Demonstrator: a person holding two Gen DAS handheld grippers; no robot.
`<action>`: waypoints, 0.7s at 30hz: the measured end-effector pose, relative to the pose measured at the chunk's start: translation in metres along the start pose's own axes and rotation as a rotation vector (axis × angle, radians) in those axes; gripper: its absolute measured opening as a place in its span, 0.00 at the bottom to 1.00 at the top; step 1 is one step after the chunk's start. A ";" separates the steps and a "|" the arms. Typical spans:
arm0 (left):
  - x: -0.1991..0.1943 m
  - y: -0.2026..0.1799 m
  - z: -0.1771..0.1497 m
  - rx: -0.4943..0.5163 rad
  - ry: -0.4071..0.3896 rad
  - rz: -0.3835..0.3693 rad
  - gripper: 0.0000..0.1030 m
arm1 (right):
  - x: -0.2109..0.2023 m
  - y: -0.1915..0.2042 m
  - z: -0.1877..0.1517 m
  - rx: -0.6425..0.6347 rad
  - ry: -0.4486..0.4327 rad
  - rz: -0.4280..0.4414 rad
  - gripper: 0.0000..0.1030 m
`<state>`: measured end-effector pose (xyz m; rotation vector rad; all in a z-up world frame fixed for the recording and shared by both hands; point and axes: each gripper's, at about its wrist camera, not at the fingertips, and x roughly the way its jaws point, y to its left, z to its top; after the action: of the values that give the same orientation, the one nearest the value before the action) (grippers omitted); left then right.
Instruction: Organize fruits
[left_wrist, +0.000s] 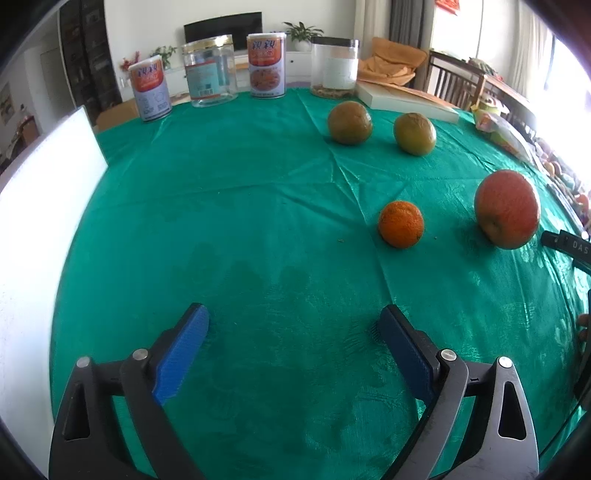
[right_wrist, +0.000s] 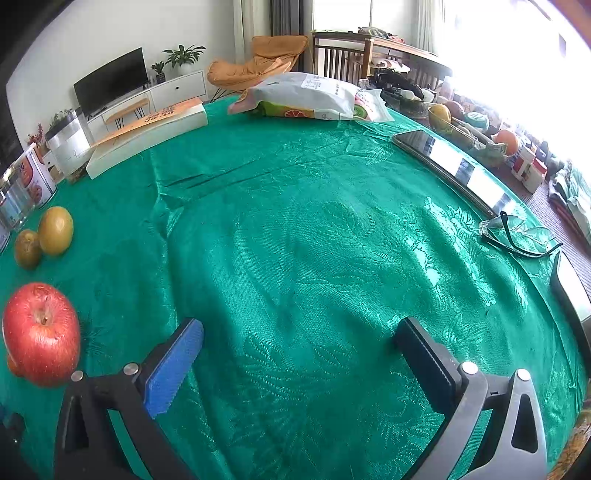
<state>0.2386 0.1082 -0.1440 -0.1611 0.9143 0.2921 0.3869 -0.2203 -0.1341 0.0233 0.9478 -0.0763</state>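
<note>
On the green tablecloth (left_wrist: 258, 206) lie a red apple (left_wrist: 506, 208), a small orange (left_wrist: 400, 223) and two greenish-brown round fruits (left_wrist: 349, 122) (left_wrist: 414, 133). My left gripper (left_wrist: 295, 325) stands open over bare cloth, well short and left of the orange, nothing between its blue pads. In the right wrist view the apple (right_wrist: 41, 334) sits just left of the open right gripper (right_wrist: 299, 332), with the two greenish fruits (right_wrist: 56, 230) (right_wrist: 27, 248) farther back left. A sliver of the orange (right_wrist: 11, 363) peeks from behind the apple.
Two printed cans (left_wrist: 150, 92) (left_wrist: 267, 65), two clear jars (left_wrist: 211, 70) (left_wrist: 334, 67) and a white book (left_wrist: 406, 99) line the far edge. A white panel (left_wrist: 40, 229) stands at left. A snack bag (right_wrist: 310, 98), a phone (right_wrist: 443, 158) and glasses (right_wrist: 517, 236) lie at right.
</note>
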 end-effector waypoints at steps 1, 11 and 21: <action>0.000 -0.001 0.000 0.000 0.000 0.000 0.92 | 0.000 0.000 0.000 0.000 0.000 0.000 1.00; 0.000 -0.001 0.001 0.000 0.000 0.001 0.93 | 0.000 0.001 0.000 0.000 0.000 0.000 1.00; 0.000 -0.001 0.001 0.001 0.002 0.006 0.94 | 0.000 0.001 0.000 0.001 0.000 -0.001 1.00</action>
<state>0.2396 0.1075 -0.1437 -0.1576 0.9168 0.2966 0.3869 -0.2192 -0.1340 0.0235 0.9482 -0.0772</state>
